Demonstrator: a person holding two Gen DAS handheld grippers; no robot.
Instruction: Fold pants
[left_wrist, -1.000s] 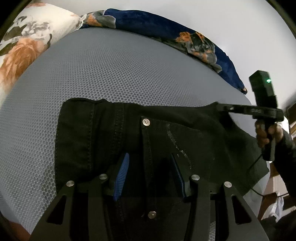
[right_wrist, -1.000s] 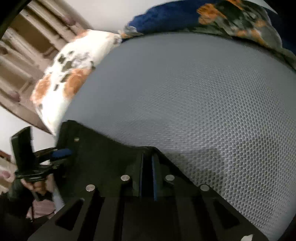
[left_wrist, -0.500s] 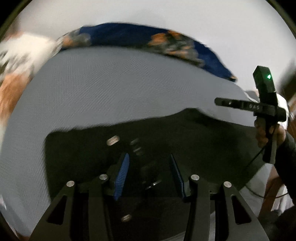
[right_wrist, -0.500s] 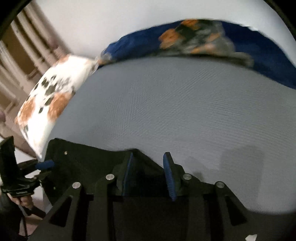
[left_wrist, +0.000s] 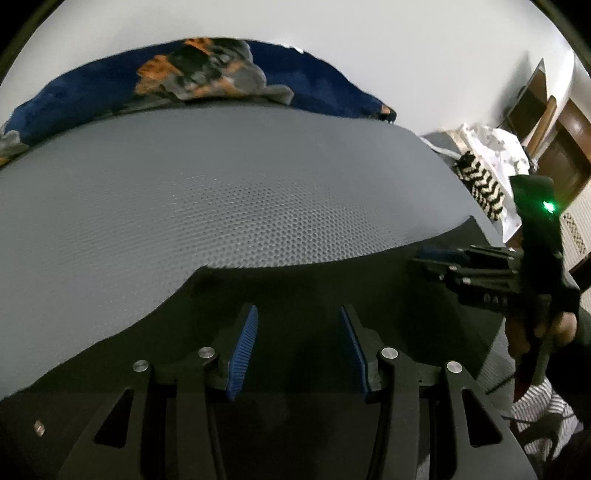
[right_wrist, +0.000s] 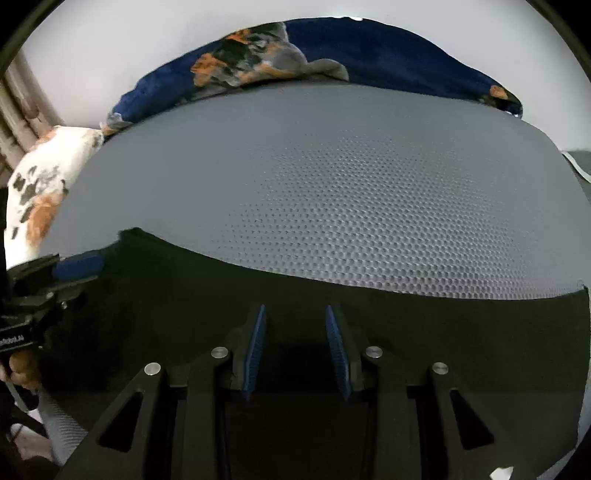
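Note:
Black pants (left_wrist: 332, 288) lie spread on a grey mesh mattress (left_wrist: 221, 206). My left gripper (left_wrist: 299, 314) hovers over the dark cloth, its blue pads apart with nothing pinched between them. In the left wrist view the right gripper (left_wrist: 432, 258) reaches in from the right, above the pants' far edge, held by a hand (left_wrist: 554, 328). In the right wrist view the pants (right_wrist: 443, 332) fill the lower half. There my right gripper (right_wrist: 295, 310) is open over them, gripping no cloth. The left gripper (right_wrist: 77, 266) shows at the left edge.
A dark blue floral blanket (right_wrist: 369, 55) lies along the mattress's far side, and a white floral pillow (right_wrist: 40, 192) sits at the left. Beyond the mattress's right edge are a white cloth (left_wrist: 491, 147), a zigzag-patterned item (left_wrist: 480, 188) and wooden furniture (left_wrist: 565, 147).
The right gripper has opened and let go of the pants' edge. Both views have swung right along the pants. The buttoned waistband has left the left wrist view.

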